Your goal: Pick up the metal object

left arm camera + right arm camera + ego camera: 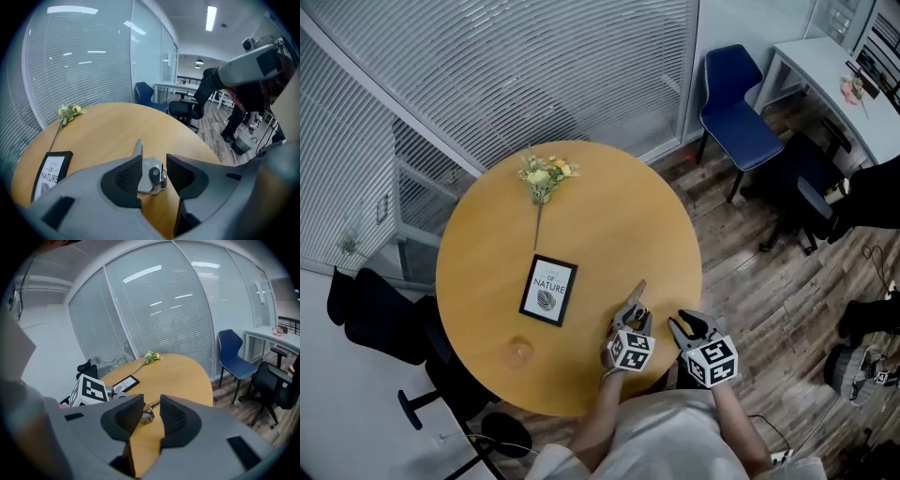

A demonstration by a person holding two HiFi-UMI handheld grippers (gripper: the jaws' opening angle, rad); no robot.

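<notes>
The metal object (636, 296), a flat silvery piece with a narrow blade-like end, lies on the round wooden table (487, 262) near its front right edge. My left gripper (631, 319) is down over it and open; in the left gripper view the metal object (151, 174) lies between the two pads, close against the left one, with a gap on the right. My right gripper (690, 327) hangs open just past the table's edge, nothing between its fingers. In the right gripper view the metal object (147, 417) shows beyond the jaws, beside the left gripper's marker cube (91, 389).
A framed print (548, 290) lies mid-table, a sprig of yellow flowers (546, 175) at the far side, a small clear glass (519, 352) near the front left. A blue chair (736, 112) and a white desk (834, 80) stand at the right, a black chair (384, 319) at the left.
</notes>
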